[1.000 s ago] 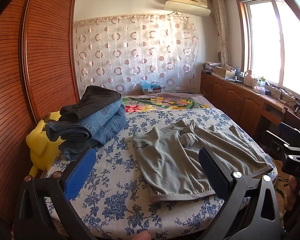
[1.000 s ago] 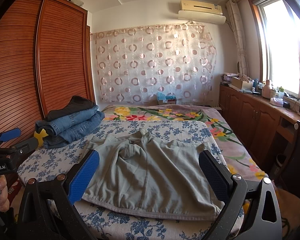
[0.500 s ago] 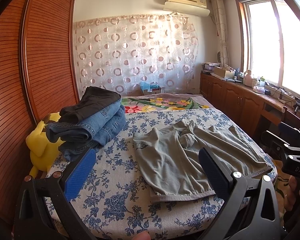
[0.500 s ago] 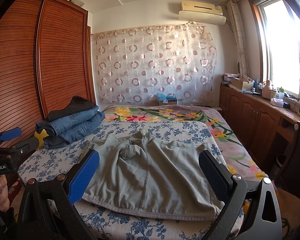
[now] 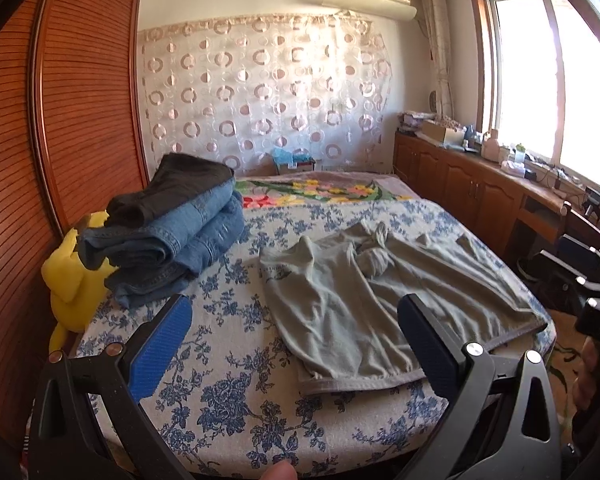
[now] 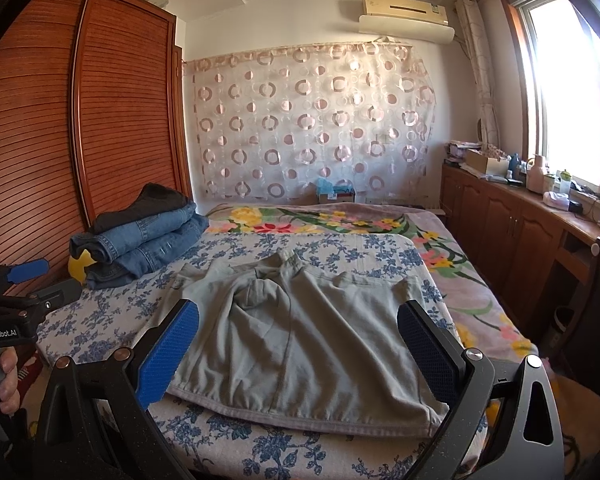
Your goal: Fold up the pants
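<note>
Grey pants [image 6: 300,344] flat on the bed [image 6: 112,312]; both jaws apart, empty.
Left gripper [image 6: 24,280], at 9 o'clock, reads "GenRobot.AI"; right gripper [image 6: 298,344].

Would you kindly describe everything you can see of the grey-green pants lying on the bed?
The grey-green pants are soft, matte, knit-looking cloth, wrinkled and spread flat on the blue-flowered bedspread. The elasticated waistband lies along the near bed edge; the legs run away from it, their far ends crumpled and bunched. A middle seam shows. Neither open gripper touches them, and the folded jeans lie apart.

Bright window [image 6: 572,80] glare right; fisheye-warped edges.
</note>
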Motion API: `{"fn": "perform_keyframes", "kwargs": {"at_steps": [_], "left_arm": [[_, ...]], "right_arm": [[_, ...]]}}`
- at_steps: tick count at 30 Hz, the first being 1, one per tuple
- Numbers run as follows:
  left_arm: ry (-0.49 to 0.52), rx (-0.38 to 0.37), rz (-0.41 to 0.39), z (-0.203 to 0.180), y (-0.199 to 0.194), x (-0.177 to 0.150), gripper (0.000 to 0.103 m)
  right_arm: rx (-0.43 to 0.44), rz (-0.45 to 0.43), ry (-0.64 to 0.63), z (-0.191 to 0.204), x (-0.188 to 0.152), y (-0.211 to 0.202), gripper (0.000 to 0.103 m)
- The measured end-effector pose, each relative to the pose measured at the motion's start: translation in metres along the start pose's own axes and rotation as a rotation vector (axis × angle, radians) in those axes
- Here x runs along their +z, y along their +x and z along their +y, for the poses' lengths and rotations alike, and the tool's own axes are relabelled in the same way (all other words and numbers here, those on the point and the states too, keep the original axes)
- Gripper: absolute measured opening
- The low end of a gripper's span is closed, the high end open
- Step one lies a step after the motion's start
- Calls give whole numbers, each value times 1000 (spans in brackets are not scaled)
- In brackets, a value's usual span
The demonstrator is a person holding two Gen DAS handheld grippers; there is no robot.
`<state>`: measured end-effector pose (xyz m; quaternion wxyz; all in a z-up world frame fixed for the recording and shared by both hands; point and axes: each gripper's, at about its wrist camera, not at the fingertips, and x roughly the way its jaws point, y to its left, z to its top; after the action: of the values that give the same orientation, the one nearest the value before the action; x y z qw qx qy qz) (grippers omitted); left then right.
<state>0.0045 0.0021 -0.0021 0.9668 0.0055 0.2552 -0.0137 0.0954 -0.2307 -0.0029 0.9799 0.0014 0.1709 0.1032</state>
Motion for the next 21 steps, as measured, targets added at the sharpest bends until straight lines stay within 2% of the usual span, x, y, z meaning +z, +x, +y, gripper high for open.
{"fn": "perform_keyframes", "kwargs": {"at_steps": [9, 21], "left_arm": [[26, -43, 63, 8, 24, -17, 103], [51, -73, 183, 17, 57, -50, 103]], "right_arm": [[-9, 18, -10, -11, -3, 0, 100], [-46, 100, -5, -35, -12, 7, 86]]}}
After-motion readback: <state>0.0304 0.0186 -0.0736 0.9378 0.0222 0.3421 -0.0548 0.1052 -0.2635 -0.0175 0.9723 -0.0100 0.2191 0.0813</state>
